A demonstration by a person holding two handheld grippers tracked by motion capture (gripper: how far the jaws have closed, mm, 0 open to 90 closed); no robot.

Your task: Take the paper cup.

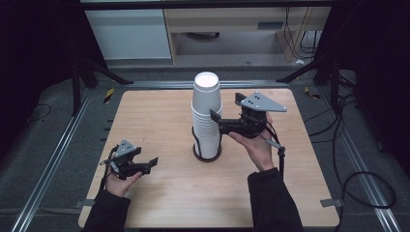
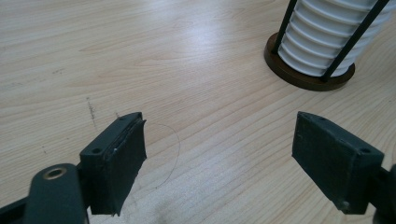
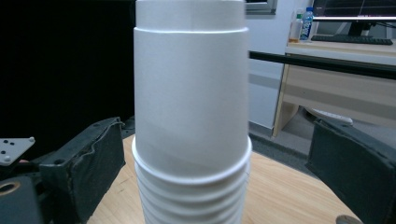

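We count one stack of white paper cups, one black wire holder with a round dark base, and two grippers. The cups are nested upside down, closed bottoms up; we cannot count them exactly, since the rims crowd together lower down. The stack's long axis runs vertical, standing upright near the middle of the table, slightly nearer the far edge than the near one. The top cup sticks up well clear of the ribbed rims beneath it.

Right gripper: held level, pointing toward the table's left edge, at the upper part of the stack. In the right gripper view its jaws stand wide apart, one on each side of the cups, not touching them.

Left gripper: low over the table near the near-left corner, well apart from the stack, pointing right. In the left gripper view its jaws are spread wide over bare wood, holding nothing; the holder's base sits ahead at the upper right.
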